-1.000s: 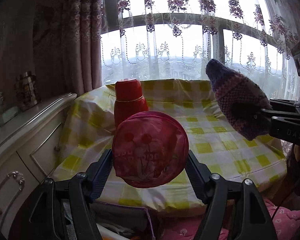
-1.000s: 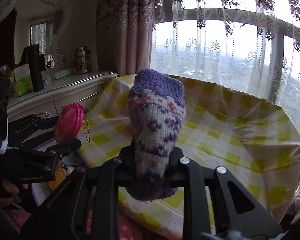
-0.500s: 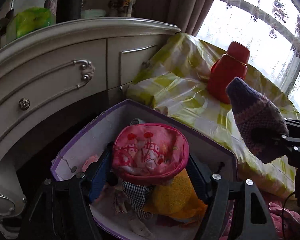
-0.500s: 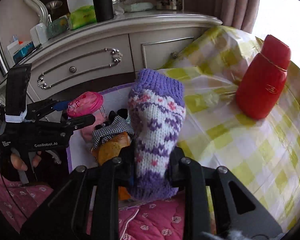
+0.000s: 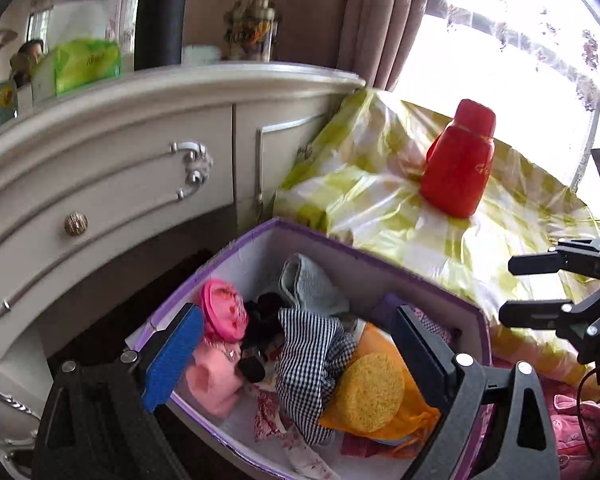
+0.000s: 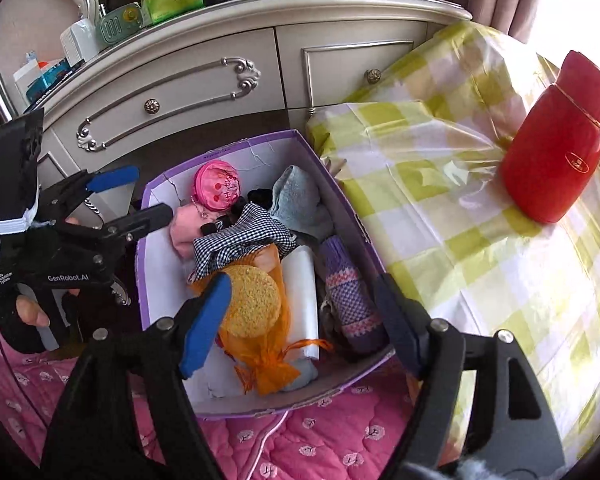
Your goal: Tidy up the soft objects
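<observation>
A purple-rimmed box holds several soft things. The round pink pouch lies at its far left corner. The purple knit sock lies along its right wall. A checked cloth, a yellow sponge on an orange mesh bag, and a grey cloth lie between them. My left gripper is open and empty over the box's left side. My right gripper is open and empty over its near end.
A red flask stands on the yellow checked table right of the box. A cream dresser with drawers stands behind it. A pink quilt lies under the box.
Both grippers opened. The pink pouch dropped from the left gripper into the box's far left corner, and the knit sock dropped from the right gripper along the right wall.
</observation>
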A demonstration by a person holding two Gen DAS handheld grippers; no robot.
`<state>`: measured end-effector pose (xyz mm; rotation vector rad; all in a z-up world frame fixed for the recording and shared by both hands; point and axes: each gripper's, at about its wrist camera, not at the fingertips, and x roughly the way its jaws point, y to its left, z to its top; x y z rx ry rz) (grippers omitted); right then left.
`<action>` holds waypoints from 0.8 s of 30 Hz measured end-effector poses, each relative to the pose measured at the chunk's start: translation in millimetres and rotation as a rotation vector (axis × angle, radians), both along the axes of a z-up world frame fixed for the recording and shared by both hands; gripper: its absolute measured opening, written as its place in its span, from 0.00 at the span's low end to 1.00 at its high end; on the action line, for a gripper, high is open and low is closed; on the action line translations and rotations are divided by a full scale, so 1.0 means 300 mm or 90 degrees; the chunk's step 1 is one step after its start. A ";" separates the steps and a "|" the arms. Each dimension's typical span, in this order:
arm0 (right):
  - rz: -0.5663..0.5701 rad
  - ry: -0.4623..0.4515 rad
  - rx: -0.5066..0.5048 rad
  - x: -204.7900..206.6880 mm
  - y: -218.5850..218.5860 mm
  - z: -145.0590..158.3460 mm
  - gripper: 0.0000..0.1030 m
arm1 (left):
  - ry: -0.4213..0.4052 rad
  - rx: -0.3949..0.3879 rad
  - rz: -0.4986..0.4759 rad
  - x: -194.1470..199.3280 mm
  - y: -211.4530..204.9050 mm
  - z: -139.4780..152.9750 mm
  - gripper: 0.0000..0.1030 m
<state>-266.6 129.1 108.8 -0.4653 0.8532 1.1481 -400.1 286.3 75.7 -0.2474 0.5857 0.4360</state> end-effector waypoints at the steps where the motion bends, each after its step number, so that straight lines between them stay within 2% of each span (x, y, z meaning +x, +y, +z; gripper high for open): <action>1: 0.000 0.003 0.004 -0.004 -0.019 0.014 0.79 | -0.014 0.020 0.010 -0.011 -0.020 0.035 1.00; 3: -0.009 0.023 0.010 -0.005 -0.047 0.029 0.81 | -0.011 0.054 0.049 -0.025 -0.052 0.084 1.00; 6: -0.030 0.052 0.003 -0.002 -0.065 0.029 0.82 | 0.058 0.069 0.102 -0.012 -0.073 0.080 1.00; 8: -0.040 0.046 -0.018 -0.011 -0.062 0.020 0.82 | 0.114 0.052 0.089 0.019 -0.075 0.036 1.00; 12: -0.044 0.032 -0.057 -0.039 -0.037 -0.020 0.82 | 0.188 -0.004 0.062 0.065 -0.076 -0.060 1.00; 19: -0.027 0.022 -0.133 -0.095 0.010 -0.125 0.82 | 0.205 -0.057 0.071 0.054 -0.072 -0.121 1.00; 24: -0.029 0.020 -0.137 -0.101 0.015 -0.133 0.82 | 0.201 -0.069 0.091 0.047 -0.051 -0.124 1.00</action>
